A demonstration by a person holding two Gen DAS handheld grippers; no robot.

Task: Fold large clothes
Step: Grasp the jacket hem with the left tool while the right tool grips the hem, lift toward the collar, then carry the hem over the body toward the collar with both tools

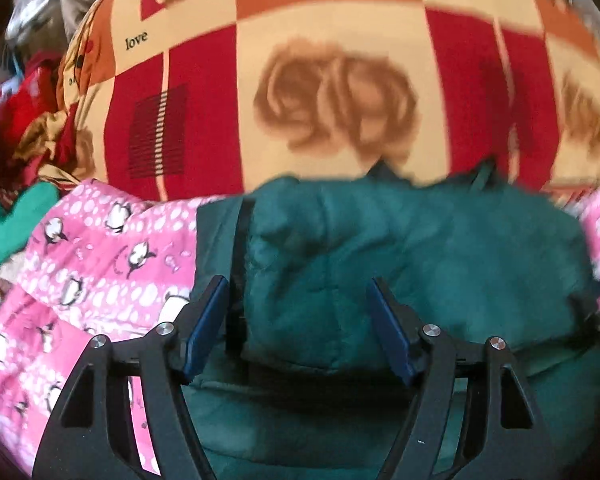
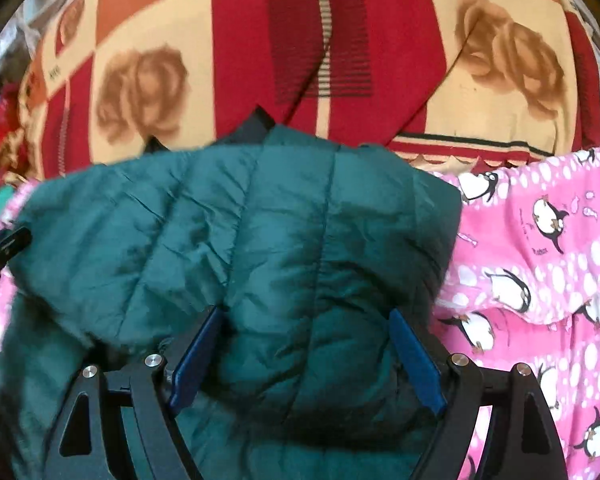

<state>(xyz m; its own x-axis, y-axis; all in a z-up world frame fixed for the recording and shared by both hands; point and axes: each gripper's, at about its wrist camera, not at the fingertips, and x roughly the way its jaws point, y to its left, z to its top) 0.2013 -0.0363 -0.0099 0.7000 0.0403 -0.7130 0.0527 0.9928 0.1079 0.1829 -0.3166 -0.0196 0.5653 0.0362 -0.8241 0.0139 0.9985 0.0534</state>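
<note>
A dark green quilted jacket [image 1: 400,248] lies folded in a puffy bundle on a pink penguin-print cloth [image 1: 100,264]. My left gripper [image 1: 297,282] is open over the jacket's left part, next to a black strip along its edge; nothing is pinched between its blue pads. In the right wrist view the same jacket [image 2: 240,220] fills the middle. My right gripper [image 2: 305,314] stands open wide, with a bulge of the jacket between its fingers. The other gripper's black tip [image 2: 4,246] shows at the left edge.
A red, orange and cream sheet with rose prints [image 1: 332,92] covers the bed beyond the jacket. A heap of red, gold and green clothes [image 1: 24,112] sits at the far left. Pink penguin cloth [image 2: 540,260] spreads to the right of the jacket.
</note>
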